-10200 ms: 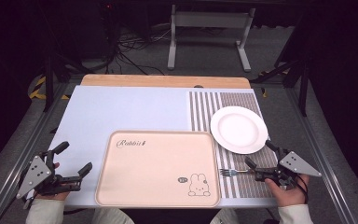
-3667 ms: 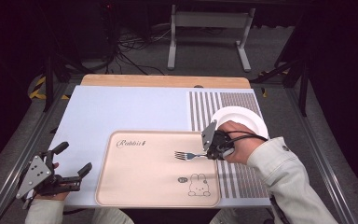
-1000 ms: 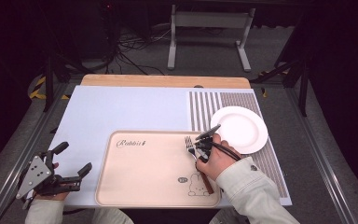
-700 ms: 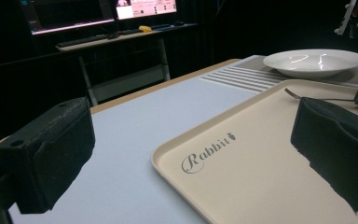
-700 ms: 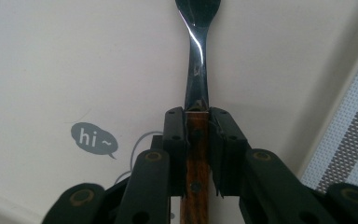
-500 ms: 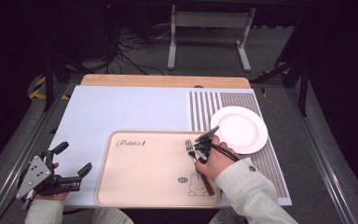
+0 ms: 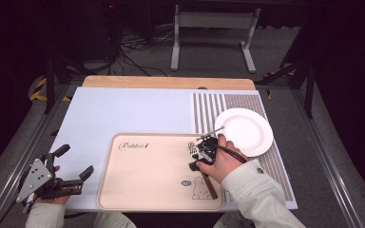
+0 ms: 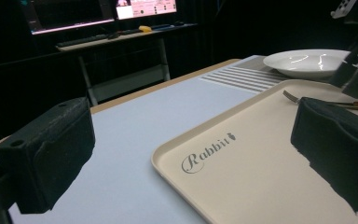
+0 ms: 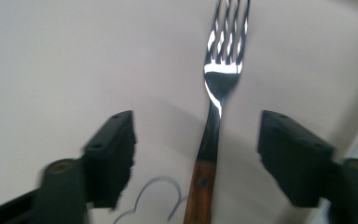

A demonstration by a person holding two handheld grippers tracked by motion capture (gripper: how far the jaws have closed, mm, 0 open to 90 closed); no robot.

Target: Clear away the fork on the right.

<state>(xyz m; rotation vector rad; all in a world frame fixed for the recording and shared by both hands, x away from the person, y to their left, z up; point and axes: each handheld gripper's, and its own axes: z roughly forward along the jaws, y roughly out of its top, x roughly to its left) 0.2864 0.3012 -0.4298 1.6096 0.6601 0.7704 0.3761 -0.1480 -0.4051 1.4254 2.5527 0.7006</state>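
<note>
A fork [image 9: 214, 93] with a wooden handle lies on the beige tray [image 7: 142, 190], tines pointing away from the person. In the high view the fork [image 7: 209, 186] sits near the tray's right side, beside the rabbit print. My right gripper [image 9: 198, 135] stands open just over it, one jaw on each side of the neck and neither touching it. In the high view the right gripper [image 7: 200, 154] is held by a hand in a pale sleeve. My left gripper [image 7: 76, 160] rests open at the table's front left corner, holding nothing.
A white plate [image 7: 244, 130] sits on the striped mat [image 7: 218, 107] right of the tray. A pale blue mat [image 7: 123, 114] covers the table's left and middle. From the left gripper view, the tray rim [image 8: 168, 161], plate [image 8: 307, 60] and fork tines [image 8: 291, 96] lie ahead.
The right gripper brought the fork from the table's front right onto the tray and has opened its jaws around it. The left gripper has stayed still.
</note>
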